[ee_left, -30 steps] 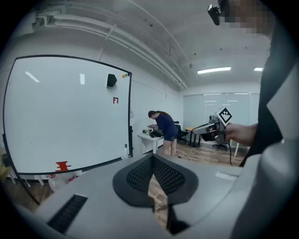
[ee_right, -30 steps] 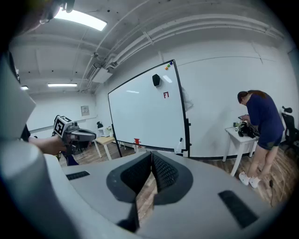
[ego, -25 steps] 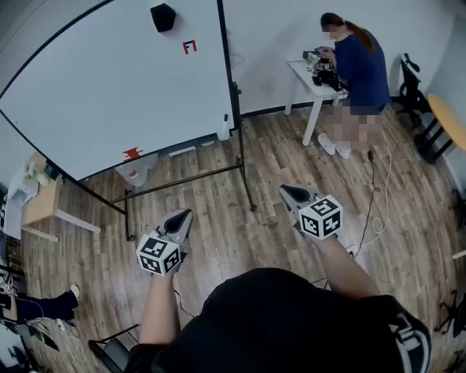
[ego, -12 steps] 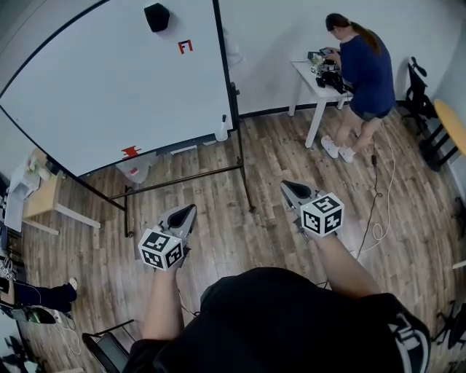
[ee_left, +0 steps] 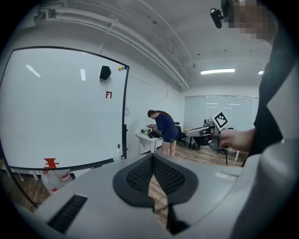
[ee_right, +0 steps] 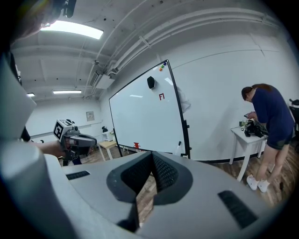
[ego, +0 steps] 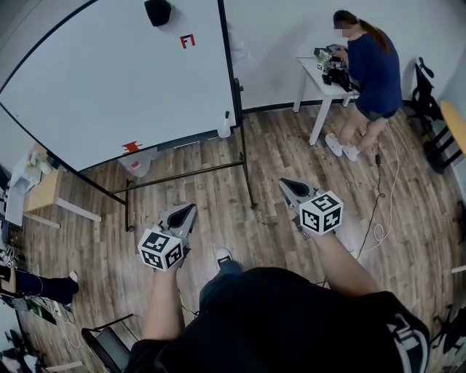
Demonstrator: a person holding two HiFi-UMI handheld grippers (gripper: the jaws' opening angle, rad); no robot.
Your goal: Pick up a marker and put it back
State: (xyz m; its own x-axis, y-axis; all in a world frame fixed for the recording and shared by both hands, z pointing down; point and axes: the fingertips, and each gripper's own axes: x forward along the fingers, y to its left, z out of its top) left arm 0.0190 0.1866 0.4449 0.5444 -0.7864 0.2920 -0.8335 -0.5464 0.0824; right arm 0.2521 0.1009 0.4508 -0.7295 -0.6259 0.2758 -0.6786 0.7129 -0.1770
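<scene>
A whiteboard [ego: 109, 80] on a wheeled stand leans across the far left. Something small and red, apparently a marker [ego: 132, 148], rests on its bottom tray; it also shows as the red marker [ee_left: 50, 163] and the red marker [ee_right: 136, 145]. A black eraser [ego: 158, 12] and a red scribble [ego: 188, 41] sit high on the board. My left gripper [ego: 183, 215] and right gripper [ego: 290, 187] hover over the wood floor, well short of the board. Both are shut with nothing between the pads. The left gripper [ee_left: 153, 156] points at the board.
A person [ego: 368, 65] stands at a white table [ego: 314, 69] at the far right. The stand's black legs [ego: 246, 182] and a clear container [ego: 138, 164] lie ahead. A white bottle [ego: 224, 125] stands by the post, a cable [ego: 378, 218] trails right, and a wooden side table [ego: 44, 200] is left.
The view has shifted slightly toward the board and a shoe now shows below me. Both grippers keep their pose and stay shut.
</scene>
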